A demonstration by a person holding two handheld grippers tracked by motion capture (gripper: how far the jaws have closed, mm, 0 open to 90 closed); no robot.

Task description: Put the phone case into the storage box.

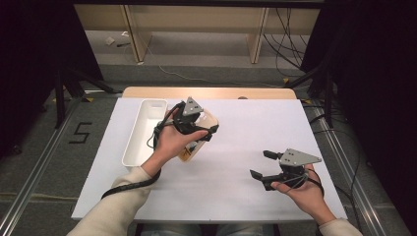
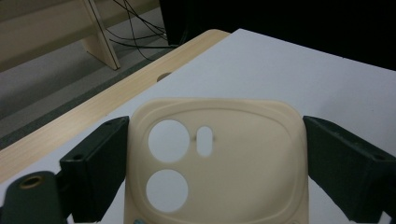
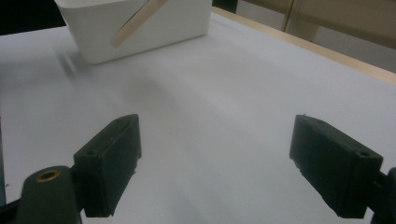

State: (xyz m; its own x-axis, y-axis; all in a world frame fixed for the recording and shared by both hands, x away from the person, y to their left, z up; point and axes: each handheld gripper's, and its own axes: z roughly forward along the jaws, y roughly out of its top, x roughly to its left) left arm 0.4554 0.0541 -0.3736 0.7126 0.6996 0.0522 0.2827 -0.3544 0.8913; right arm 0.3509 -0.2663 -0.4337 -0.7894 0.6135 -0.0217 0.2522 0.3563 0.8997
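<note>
The cream phone case [image 2: 224, 163] sat between the black jaws of the left gripper [image 2: 215, 168], its two round camera holes and small oval slot facing up in the left gripper view. The left jaw pressed against one edge of the case; the right jaw stood just beside the other edge, and whether it truly touched there I could not tell. From the high view the case [image 1: 209, 120] was above the white table [image 1: 246, 137], tilted, just beside the right wall of the white bin [image 1: 142, 130], with the left gripper [image 1: 189, 118] and the person's left hand [image 1: 172, 142] wrapped over it.

The bin was long and narrow, lying at the left part of the table. In the right gripper view it [image 3: 135, 28] appeared at the far top, with a pale flat edge slanting across it, most likely the raised case.

The right gripper [image 1: 263, 164] was held well apart from all this, near the front right part of the table, in the person's right hand [image 1: 302, 189]. Its jaws were spread wide with nothing between them but bare white tabletop [image 3: 219, 116], and they pointed left.
</note>
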